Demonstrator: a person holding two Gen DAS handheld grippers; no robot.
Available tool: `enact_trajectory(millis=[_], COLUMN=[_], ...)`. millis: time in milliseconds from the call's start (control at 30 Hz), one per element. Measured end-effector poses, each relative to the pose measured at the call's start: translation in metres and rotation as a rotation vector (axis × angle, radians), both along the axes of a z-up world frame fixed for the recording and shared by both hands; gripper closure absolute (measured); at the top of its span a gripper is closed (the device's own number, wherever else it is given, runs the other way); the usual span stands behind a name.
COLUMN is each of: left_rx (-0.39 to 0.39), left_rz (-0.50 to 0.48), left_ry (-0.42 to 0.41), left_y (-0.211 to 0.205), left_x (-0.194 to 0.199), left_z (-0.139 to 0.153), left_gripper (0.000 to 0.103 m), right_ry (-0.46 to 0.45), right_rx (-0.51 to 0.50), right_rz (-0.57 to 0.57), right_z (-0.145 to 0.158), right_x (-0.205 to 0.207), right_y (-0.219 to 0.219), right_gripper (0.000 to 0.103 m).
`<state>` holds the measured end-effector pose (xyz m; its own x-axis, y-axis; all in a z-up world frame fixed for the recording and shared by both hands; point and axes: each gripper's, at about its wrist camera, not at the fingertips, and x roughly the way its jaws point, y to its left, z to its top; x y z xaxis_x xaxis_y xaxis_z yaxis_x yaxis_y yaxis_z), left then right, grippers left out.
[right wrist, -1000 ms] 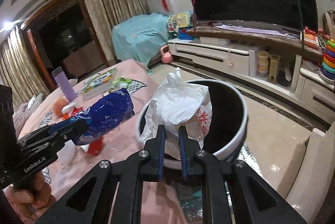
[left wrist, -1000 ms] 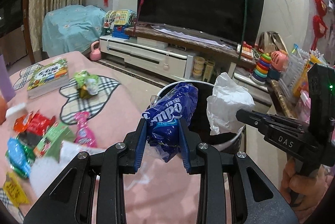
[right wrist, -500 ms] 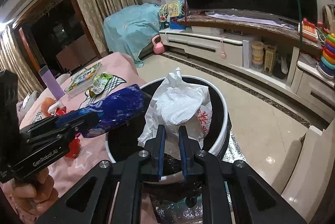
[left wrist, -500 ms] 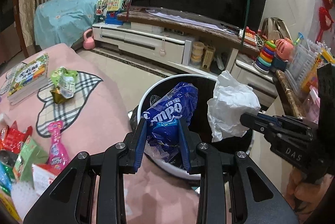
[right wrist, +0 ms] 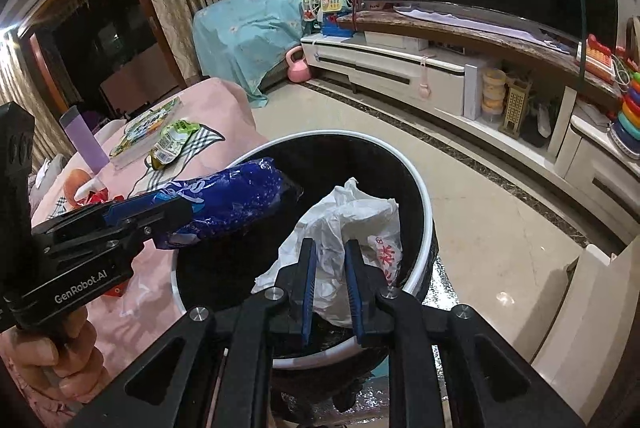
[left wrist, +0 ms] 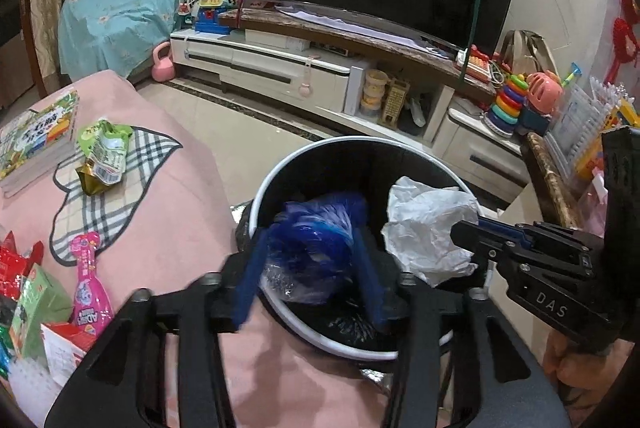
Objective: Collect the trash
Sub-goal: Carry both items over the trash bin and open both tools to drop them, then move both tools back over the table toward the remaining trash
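A round black bin with a white rim [left wrist: 352,138] [right wrist: 340,132] stands on the floor beside the pink-covered table. My left gripper [left wrist: 310,244] [right wrist: 176,211] hangs over it and its jaws are opening. The blue snack bag [left wrist: 316,236] [right wrist: 232,199] sits blurred and loose between the spread fingers, tipping into the bin. My right gripper [right wrist: 329,246] [left wrist: 460,238] is over the bin's right half. Its jaws are opening slightly, and the crumpled white plastic bag [right wrist: 352,216] [left wrist: 424,228] still fills the narrow gap and touches both pads.
The pink-covered table [left wrist: 168,228] carries a green snack packet [left wrist: 104,155], books [left wrist: 36,131], a pink packet [left wrist: 88,280] and several wrappers at its left edge. A purple bottle [right wrist: 82,139] stands further back. A TV stand [left wrist: 280,63] and toys line the far wall.
Both grippers moved forward and down over the bin. The left jaws spread wide and the blue bag sank between them. The right jaws widened a little and the white bag sagged lower.
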<state>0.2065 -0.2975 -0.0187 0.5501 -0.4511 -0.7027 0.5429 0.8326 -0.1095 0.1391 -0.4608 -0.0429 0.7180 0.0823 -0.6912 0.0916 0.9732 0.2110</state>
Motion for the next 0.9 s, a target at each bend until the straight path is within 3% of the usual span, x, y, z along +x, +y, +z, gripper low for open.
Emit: enact_trajectory(millis=[33, 167, 300, 467, 533, 900], left_rx=[0.003, 0.003, 0.005, -0.004, -0.017, -0.080], left_rz=[0.005, 0.016, 0.027, 0.064, 0.083, 0.209], left_ry=[-0.003, -0.018, -0.034, -0.074, -0.089, -0.152], left_y=[0.000, 0.007, 0.020, 0.045, 0.059, 0.148], left_x=[-0.001, -0.008, -0.019, -0.039, -0.047, -0.091], left_z=[0.000, 0.002, 0.004, 0.007, 0.009, 0.016], left_gripper=[0.044, 0.044, 0.034, 0.020, 0.017, 0.013], right_ry=[0.000, -0.011, -0.018, -0.071, -0.104, -0.175], right_rx=[-0.001, -0.001, -0.010, -0.022, -0.015, 0.031], right_rz=[-0.004, -0.021, -0.033, -0.042, -0.046, 0.007], right_z=[0.001, 0.004, 0.008, 0.016, 0.019, 0.025], right_x=[-0.001, -0.004, -0.009, -0.024, -0.034, -0.062], right_y=[0.000, 0.000, 0.003, 0.016, 0.026, 0.083], right_gripper=[0.084, 0.066, 0.060, 0.020, 0.012, 0.008])
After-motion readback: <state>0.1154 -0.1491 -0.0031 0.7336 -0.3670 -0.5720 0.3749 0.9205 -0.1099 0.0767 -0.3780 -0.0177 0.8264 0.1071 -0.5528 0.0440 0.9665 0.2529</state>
